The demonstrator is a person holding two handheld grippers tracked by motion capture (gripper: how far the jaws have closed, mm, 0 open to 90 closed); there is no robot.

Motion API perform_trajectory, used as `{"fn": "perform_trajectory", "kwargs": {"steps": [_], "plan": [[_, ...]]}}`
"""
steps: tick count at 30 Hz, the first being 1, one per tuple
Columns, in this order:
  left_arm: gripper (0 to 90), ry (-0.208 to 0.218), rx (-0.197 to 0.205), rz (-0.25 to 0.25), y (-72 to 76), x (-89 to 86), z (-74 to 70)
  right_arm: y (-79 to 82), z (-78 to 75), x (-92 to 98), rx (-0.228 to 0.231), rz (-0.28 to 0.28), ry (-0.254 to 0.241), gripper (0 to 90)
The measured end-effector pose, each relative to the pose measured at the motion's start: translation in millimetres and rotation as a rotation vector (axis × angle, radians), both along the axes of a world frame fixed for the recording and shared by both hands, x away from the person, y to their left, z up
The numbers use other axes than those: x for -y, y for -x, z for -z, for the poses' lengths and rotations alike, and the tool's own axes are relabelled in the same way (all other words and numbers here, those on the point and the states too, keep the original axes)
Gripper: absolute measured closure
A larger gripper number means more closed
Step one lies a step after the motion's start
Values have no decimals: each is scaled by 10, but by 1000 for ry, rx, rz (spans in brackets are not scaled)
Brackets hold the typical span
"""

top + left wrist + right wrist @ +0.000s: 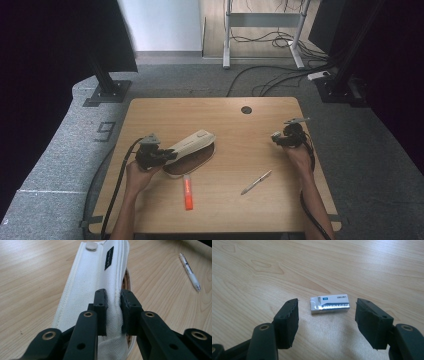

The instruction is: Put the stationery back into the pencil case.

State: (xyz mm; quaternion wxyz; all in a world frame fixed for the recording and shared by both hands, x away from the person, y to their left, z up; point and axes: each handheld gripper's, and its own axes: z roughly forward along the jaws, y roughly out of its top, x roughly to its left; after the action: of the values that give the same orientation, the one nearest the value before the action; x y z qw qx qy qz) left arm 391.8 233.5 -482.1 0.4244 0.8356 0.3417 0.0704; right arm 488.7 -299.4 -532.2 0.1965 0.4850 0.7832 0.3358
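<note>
Two jaws of the left gripper (113, 312) pinch the white canvas pencil case's (95, 287) flap; right gripper (327, 320) gapes, white eraser (330, 304) at twelve o'clock.

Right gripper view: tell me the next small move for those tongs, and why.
Probably lower the right tongs and close on the eraser. They stand open with the eraser lying flat on the table between and just beyond the tips, untouched. Meanwhile the left tongs pinch the white pencil case flap, holding it open.
</note>
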Motion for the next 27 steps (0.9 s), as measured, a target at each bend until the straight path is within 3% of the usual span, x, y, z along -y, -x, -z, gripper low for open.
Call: {"fn": "perform_trajectory", "kwargs": {"steps": [8,14,27], "plan": [[762,4,-1,-2,-1,-3,-2,-115,91,-45,-19,-11,6,367],[761,7,-2,-1,-2,-5,-2,-150,108,-35,-30,-17,16,457],[761,9,0,-2,-1,-4,0,-74,76,-42,-36,-5,-21,470]]}}
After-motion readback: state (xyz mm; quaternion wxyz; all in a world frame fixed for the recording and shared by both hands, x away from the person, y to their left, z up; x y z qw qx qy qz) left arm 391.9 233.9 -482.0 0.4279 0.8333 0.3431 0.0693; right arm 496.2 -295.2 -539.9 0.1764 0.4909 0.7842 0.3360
